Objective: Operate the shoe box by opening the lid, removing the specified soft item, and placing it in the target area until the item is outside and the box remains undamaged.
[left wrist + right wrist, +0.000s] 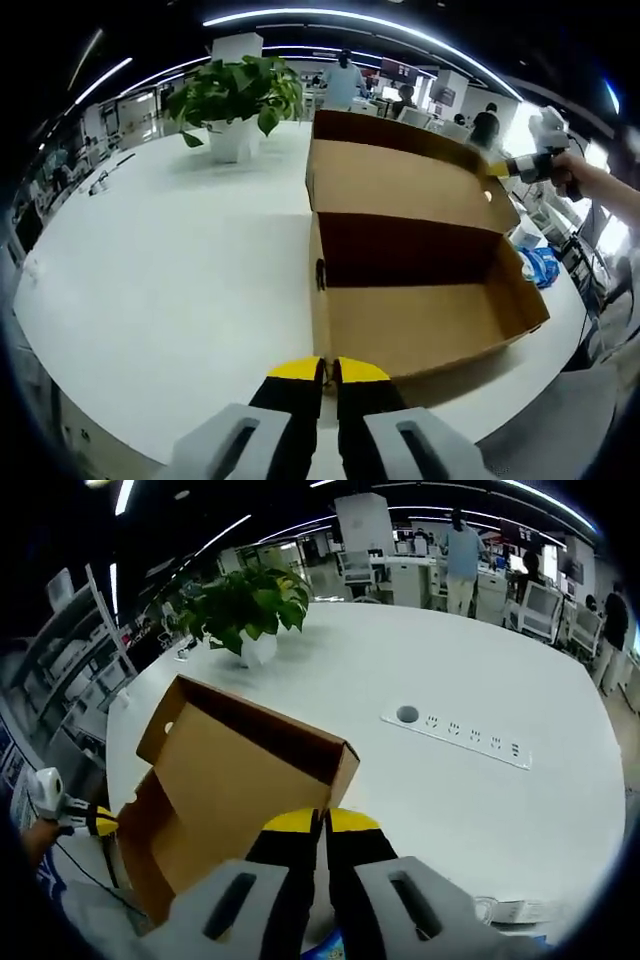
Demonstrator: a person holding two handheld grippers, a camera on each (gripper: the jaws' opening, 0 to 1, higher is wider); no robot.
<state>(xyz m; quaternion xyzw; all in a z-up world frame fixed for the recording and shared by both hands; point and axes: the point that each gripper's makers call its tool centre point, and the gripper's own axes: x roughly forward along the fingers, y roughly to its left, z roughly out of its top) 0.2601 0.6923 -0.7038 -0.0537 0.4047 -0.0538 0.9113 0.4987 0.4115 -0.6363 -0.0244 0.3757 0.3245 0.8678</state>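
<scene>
A brown cardboard shoe box (420, 320) lies open on the white table (180, 280), its inside bare. Its lid (400, 180) is folded back flat behind it. My left gripper (330, 372) is shut at the base's near corner, where the side wall's edge runs into the slit between the jaws. It also appears as the left gripper (95, 820) in a hand at the box's far corner. My right gripper (322, 825) is shut at the lid's (230, 770) corner wall. The right gripper (505, 168) is at the lid's right edge. A blue-and-white soft thing (540, 266) lies on the table right of the box.
A leafy plant in a white pot (235, 105) stands at the table's far side, left of the lid. A cable port and socket strip (460, 732) are set into the tabletop. People and desks fill the room behind. The table's edge runs close to the box.
</scene>
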